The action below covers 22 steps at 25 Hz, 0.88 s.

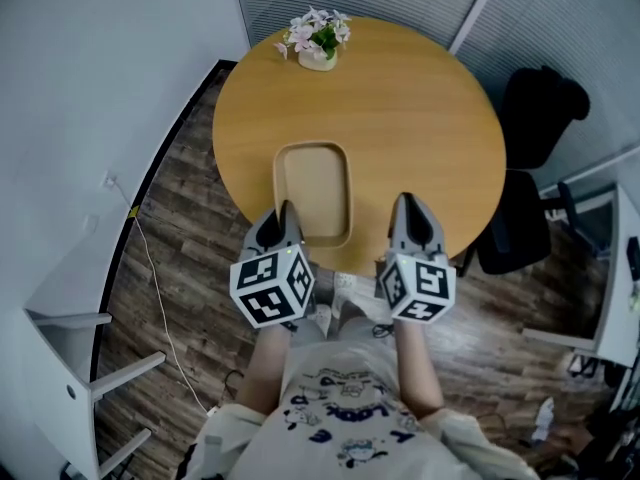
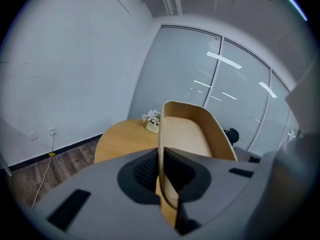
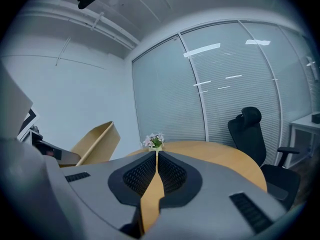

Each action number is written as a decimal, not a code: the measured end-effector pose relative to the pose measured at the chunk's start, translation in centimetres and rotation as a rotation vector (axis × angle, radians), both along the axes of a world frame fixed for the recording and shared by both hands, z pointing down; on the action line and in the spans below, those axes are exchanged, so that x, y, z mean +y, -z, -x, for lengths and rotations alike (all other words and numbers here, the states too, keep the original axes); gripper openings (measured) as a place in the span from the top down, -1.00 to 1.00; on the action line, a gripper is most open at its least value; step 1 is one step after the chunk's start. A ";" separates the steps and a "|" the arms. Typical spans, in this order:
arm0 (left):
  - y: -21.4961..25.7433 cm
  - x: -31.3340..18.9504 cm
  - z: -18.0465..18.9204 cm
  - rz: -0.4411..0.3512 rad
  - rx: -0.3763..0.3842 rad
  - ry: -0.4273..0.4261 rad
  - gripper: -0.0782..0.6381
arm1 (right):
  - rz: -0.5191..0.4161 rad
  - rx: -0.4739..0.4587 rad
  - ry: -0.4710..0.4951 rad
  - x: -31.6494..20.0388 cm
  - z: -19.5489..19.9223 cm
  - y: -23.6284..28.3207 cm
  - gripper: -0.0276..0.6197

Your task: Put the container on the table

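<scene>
One round wooden table [image 1: 420,118] is taking up the middle of the head view, and we are standing at its near edge. Above the near part of it we are holding the container [image 1: 313,193], a shallow wooden tray with rounded corners and a low raised rim. In both gripper views it is appearing tilted and lifted, so we are judging that it is not yet resting on the table top.

The left gripper [image 1: 288,211] is pinching the thin rim of the container at the near end, with one jaw inside the wall and one outside. The right gripper [image 1: 408,206] is hovering just beside the container over the table edge. Its jaws are pressed together with nothing between them, so it is not helping with the load.

We are judging the container to be light and stiff, and its smooth finish may be somewhat slippery. Held by one end only, it is hanging out in front of the jaws like a lever and may swing. The rim near a corner seems the only good place to take hold.

Smallest, at the far edge, a little pot of flowers [image 1: 318,43] is standing well apart from the container.
</scene>
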<state>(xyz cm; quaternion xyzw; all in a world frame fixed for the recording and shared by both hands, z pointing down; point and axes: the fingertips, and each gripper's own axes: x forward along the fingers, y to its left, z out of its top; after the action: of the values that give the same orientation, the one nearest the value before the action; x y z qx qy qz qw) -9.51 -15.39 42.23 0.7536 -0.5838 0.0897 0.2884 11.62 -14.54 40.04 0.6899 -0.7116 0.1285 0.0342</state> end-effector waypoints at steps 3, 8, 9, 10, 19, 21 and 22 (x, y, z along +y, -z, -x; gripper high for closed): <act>-0.1 -2.0 -0.9 0.005 -0.001 0.011 0.75 | 0.003 0.002 0.017 -2.3 -0.8 -0.1 0.88; -0.4 -5.3 -2.7 0.018 -0.010 0.019 0.75 | 0.011 0.000 0.037 -6.2 -2.4 -0.2 0.88; -0.5 -5.9 -3.1 0.022 -0.012 0.022 0.75 | 0.013 0.000 0.039 -6.9 -2.8 -0.3 0.88; -0.6 -6.4 -3.4 0.025 -0.014 0.025 0.75 | 0.015 0.000 0.043 -7.5 -3.1 -0.4 0.88; -2.5 -9.3 -5.8 0.079 -0.021 0.049 0.75 | 0.055 -0.001 0.078 -11.1 -5.2 -2.2 0.88; -3.0 -9.9 -6.4 0.091 -0.023 0.052 0.75 | 0.064 -0.004 0.084 -11.7 -5.7 -2.6 0.88; -3.2 -10.1 -6.7 0.097 -0.024 0.052 0.75 | 0.067 -0.005 0.087 -11.9 -5.9 -2.7 0.88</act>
<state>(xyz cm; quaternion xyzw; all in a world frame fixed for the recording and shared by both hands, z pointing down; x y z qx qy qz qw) -2.79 -25.50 45.46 0.7221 -0.6017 0.1195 0.3198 17.53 -26.46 42.78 0.6565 -0.7363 0.1524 0.0612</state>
